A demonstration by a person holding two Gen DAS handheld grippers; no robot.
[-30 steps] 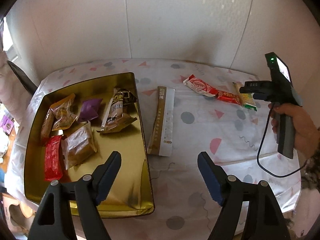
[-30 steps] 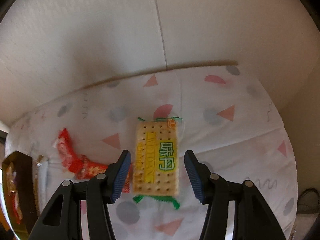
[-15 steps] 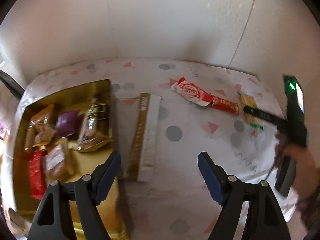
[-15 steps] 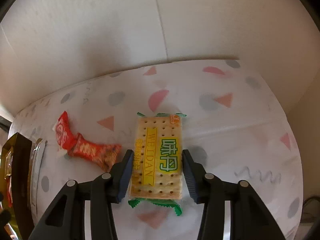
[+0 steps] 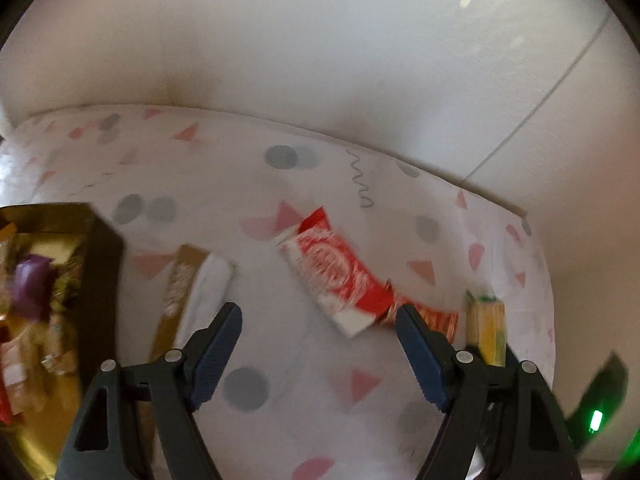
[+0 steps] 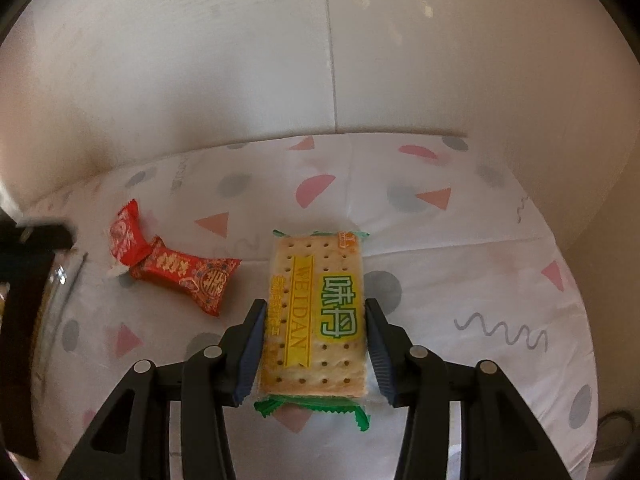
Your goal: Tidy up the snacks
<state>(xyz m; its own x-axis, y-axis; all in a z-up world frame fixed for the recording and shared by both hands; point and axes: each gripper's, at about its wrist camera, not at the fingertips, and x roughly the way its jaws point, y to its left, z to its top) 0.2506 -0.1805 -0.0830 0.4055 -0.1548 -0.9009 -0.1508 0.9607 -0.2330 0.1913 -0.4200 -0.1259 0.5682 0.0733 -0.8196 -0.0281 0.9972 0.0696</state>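
A: What sits between the ribbed blue pads of the right claw [image 6: 314,350]?

B: The cracker packet [image 6: 316,316], a flat rectangle of glossy clear film with crimped green ends; the pale, dotted crackers show through it. The 2 pads flank its long edges and look pressed against them, so the claw appears clamped on it while it lies on the surface [image 6: 460,248], a soft white cloth printed with pink triangles and grey dots.

A: And to that claw's left?

B: A crinkled red foil candy wrapper [image 6: 186,274], its far end touching a second red wrapper [image 6: 124,234].

A: The left claw [image 5: 320,356]?

B: Its pads stand wide apart with nothing between them. Just ahead lies the red-and-white wrapper [image 5: 334,276], slick and oblong, though blurred. Ahead and left is a long narrow gold-and-white box [image 5: 192,292], and farther left the shiny gold tin tray [image 5: 100,280] with blurred packets inside, 1 of them purple [image 5: 30,290].
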